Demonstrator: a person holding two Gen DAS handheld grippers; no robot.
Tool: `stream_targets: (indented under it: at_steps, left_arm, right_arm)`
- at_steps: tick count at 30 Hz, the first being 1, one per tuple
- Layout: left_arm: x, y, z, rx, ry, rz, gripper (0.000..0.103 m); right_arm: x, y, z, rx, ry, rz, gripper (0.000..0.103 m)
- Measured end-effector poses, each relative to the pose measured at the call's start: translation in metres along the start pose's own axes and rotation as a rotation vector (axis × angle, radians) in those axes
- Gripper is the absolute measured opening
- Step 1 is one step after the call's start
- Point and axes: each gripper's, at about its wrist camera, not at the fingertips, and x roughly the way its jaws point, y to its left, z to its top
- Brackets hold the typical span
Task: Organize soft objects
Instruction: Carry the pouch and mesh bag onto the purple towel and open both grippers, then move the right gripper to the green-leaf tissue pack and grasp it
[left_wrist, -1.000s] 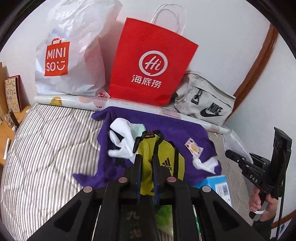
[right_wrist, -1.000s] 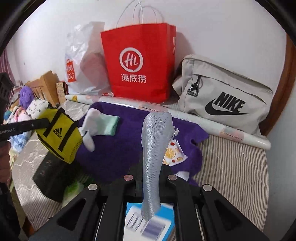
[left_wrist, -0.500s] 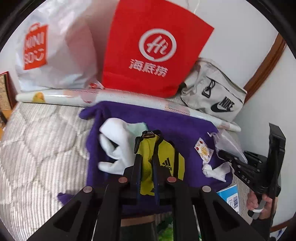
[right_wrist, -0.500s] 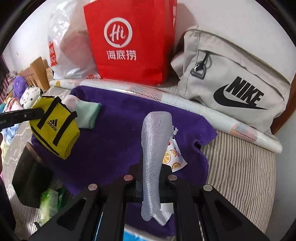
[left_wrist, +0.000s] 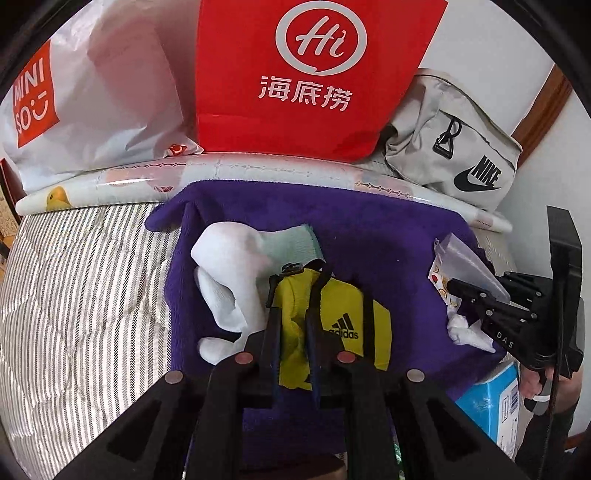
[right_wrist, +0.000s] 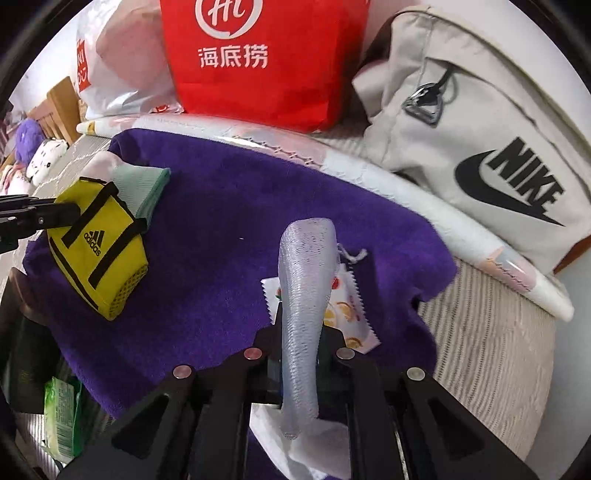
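Observation:
My left gripper (left_wrist: 291, 291) grips a small yellow Adidas bag (left_wrist: 347, 317) low over a purple towel (left_wrist: 369, 236); its jaws are opening, with the bag's fabric still pinched between them. Just left of the bag lies a white sock with a mint cuff (left_wrist: 236, 266). My right gripper (right_wrist: 301, 325) holds a pale mesh pouch (right_wrist: 306, 266) standing up between its fingers; its jaws are opening too. Under the pouch a fruit-print packet (right_wrist: 347, 314) lies on the towel (right_wrist: 240, 206). The yellow bag (right_wrist: 99, 254) shows at the left of the right wrist view.
A red paper bag (left_wrist: 310, 74), a white Miniso bag (left_wrist: 92, 103) and a grey Nike bag (right_wrist: 480, 155) stand against the wall behind a long rolled sheet (left_wrist: 258, 170). A blue box (left_wrist: 491, 398), a white tissue (left_wrist: 469, 332) and a green packet (right_wrist: 62, 417) lie near the towel's front. Striped bedding (left_wrist: 81, 295) spreads left.
Both grippers have come down and forward over the purple towel with their loads. The bags at the wall look larger and nearer; the yellow bag hangs lower, close to the towel.

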Motion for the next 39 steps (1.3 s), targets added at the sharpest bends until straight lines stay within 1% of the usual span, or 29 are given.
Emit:
stream_targets:
  at_steps: [3,4,5,6,7,8,9,10,11,12,13,14,17,19,22,25,29,33,35,37,39]
  left_arm:
    - [0.0,0.0,0.001,0.008,-0.001,-0.005,0.014]
    - [0.0,0.0,0.001,0.011,0.0,-0.003,0.015]
    - [0.0,0.0,0.001,0.012,0.002,-0.002,0.015]
    - [0.0,0.001,0.001,0.012,0.003,-0.007,0.017]
    - [-0.001,0.001,0.002,0.008,0.004,-0.016,0.022]
    - [-0.003,0.002,0.001,0.001,0.001,-0.031,0.025]
    - [-0.005,0.003,0.001,-0.003,-0.004,-0.039,0.032]
    - [-0.009,0.003,0.001,-0.006,-0.013,-0.045,0.04]
    - [-0.013,0.003,0.0,-0.006,-0.023,-0.047,0.044]
    - [-0.016,0.003,-0.001,-0.003,-0.033,-0.041,0.054]
    - [-0.019,0.003,-0.001,-0.001,-0.041,-0.03,0.062]
    - [-0.025,0.003,-0.002,0.004,-0.056,-0.007,0.063]
    - [-0.037,0.005,-0.006,0.007,-0.077,0.022,0.063]
    - [-0.046,0.007,-0.009,-0.003,-0.09,0.024,0.063]
    - [-0.065,0.011,-0.018,-0.017,-0.137,0.018,0.063]
    - [-0.084,0.008,-0.031,-0.008,-0.173,0.027,0.063]
    - [-0.097,0.008,-0.048,-0.027,-0.135,-0.016,0.063]
    - [-0.113,0.003,-0.074,-0.02,-0.12,-0.016,0.063]
    - [-0.121,0.0,-0.09,-0.005,-0.117,-0.018,0.063]
    - [-0.129,0.001,-0.103,-0.012,-0.119,-0.022,0.063]
    - [-0.138,0.002,-0.118,-0.013,-0.123,-0.029,0.063]
  right_arm:
    - [0.001,0.002,0.004,-0.012,0.0,0.016,0.022]
    - [0.0,0.003,0.004,-0.017,0.0,0.024,0.032]
    - [0.0,0.004,0.005,-0.021,0.003,0.038,0.048]
    - [-0.002,0.005,0.006,-0.022,0.002,0.055,0.056]
    - [-0.004,0.005,0.007,-0.023,-0.005,0.071,0.066]
    - [-0.007,0.007,0.007,-0.025,-0.019,0.091,0.068]
    - [-0.01,0.007,0.007,-0.023,-0.027,0.101,0.069]
    - [-0.012,0.008,0.006,-0.018,-0.03,0.108,0.073]
    - [-0.014,0.008,0.007,-0.013,-0.032,0.112,0.077]
    - [-0.016,0.009,0.007,-0.009,-0.038,0.112,0.078]
    - [-0.018,0.01,0.007,-0.006,-0.041,0.112,0.078]
    - [-0.02,0.01,0.007,-0.007,-0.041,0.108,0.078]
    - [-0.03,0.011,0.006,0.002,-0.051,0.087,0.078]
    - [-0.04,0.012,0.004,0.017,-0.075,0.098,0.078]
    - [-0.066,0.016,-0.006,0.035,-0.138,0.132,0.078]
    - [-0.089,0.024,-0.022,0.039,-0.195,0.134,0.078]
    - [-0.109,0.039,-0.048,0.038,-0.211,0.125,0.078]
    - [-0.127,0.055,-0.077,0.048,-0.222,0.144,0.078]
    - [-0.132,0.069,-0.092,0.025,-0.214,0.149,0.074]
    - [-0.135,0.082,-0.105,0.007,-0.207,0.15,0.07]
    - [-0.136,0.098,-0.115,-0.022,-0.204,0.16,0.069]
